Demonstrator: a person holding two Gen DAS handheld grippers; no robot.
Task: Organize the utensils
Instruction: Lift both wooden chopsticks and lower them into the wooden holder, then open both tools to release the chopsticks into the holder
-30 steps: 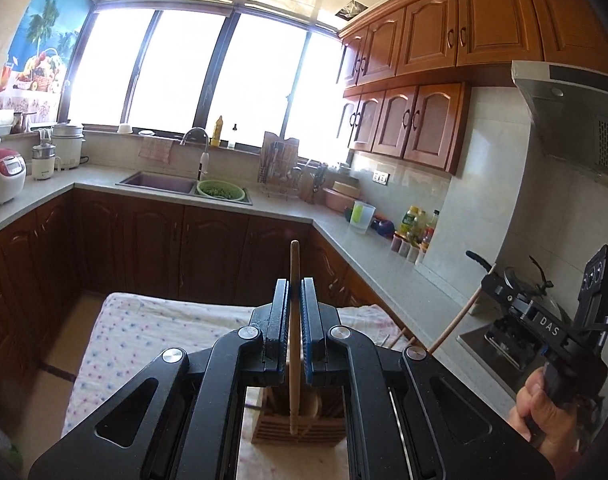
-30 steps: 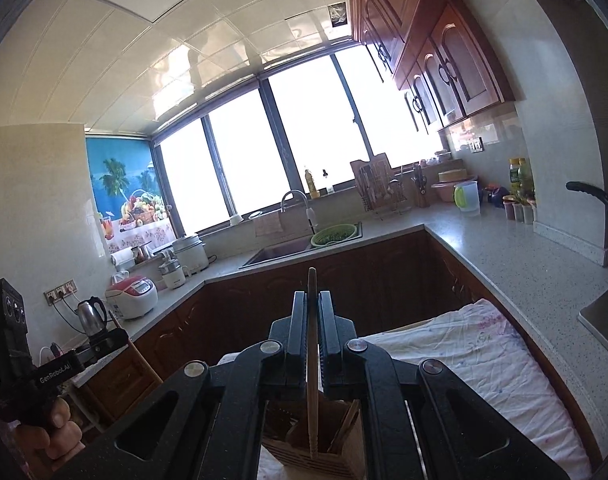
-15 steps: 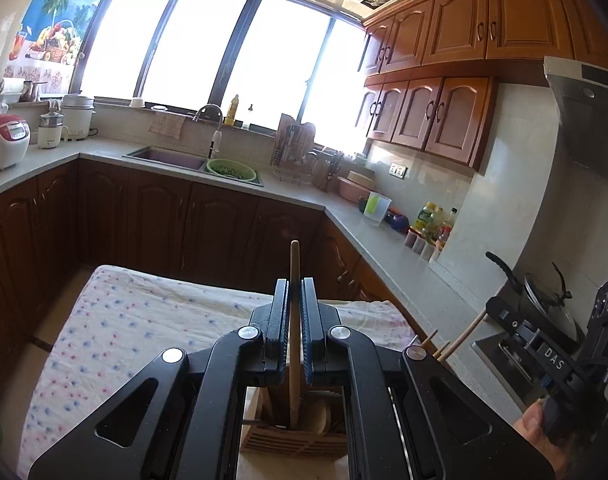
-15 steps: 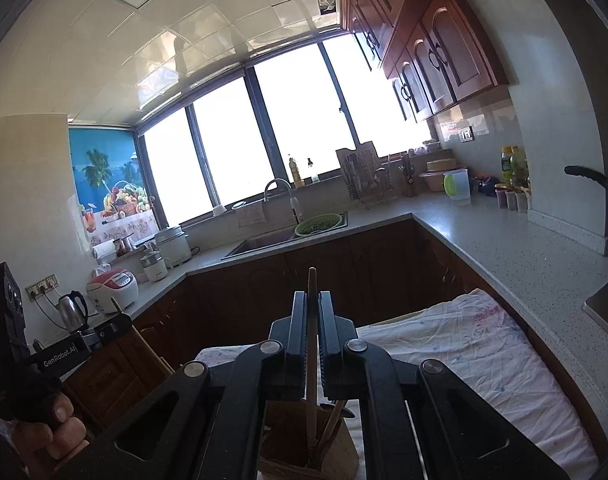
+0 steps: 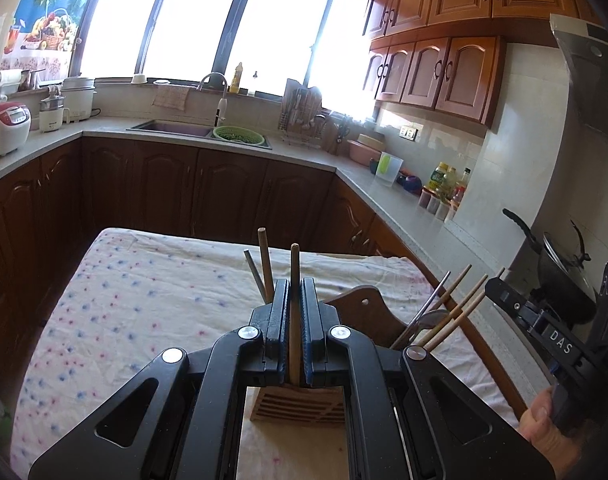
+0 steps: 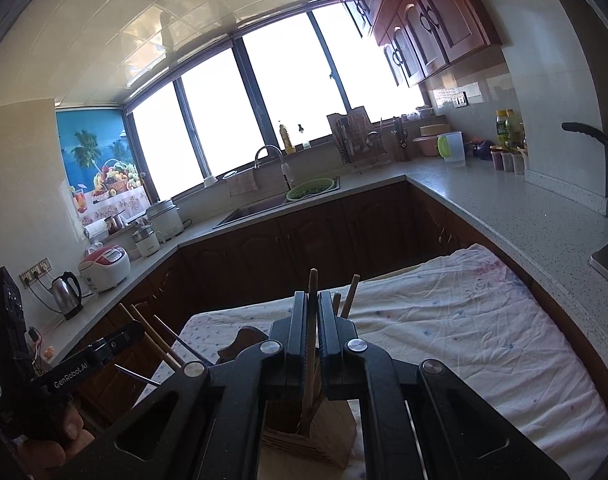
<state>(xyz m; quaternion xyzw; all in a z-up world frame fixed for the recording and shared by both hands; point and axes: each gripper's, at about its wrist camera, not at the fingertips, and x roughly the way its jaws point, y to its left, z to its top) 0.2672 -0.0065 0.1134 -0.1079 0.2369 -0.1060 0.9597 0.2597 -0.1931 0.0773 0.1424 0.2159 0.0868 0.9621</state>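
A slatted wooden utensil holder stands on the near end of a table under a white cloth with small pink and blue dots. The left gripper is clamped on a thin wooden chopstick, held upright with its lower end down at the holder. Just left of it a second wooden stick and a grey metal rod lean out of the holder, and to the right more wooden chopsticks fan outward beside a dark wooden backboard. The right gripper likewise pinches a wooden chopstick over the same holder. Beyond the table, dark wooden cabinets carry a grey counter with a sink and green colander under bright windows.
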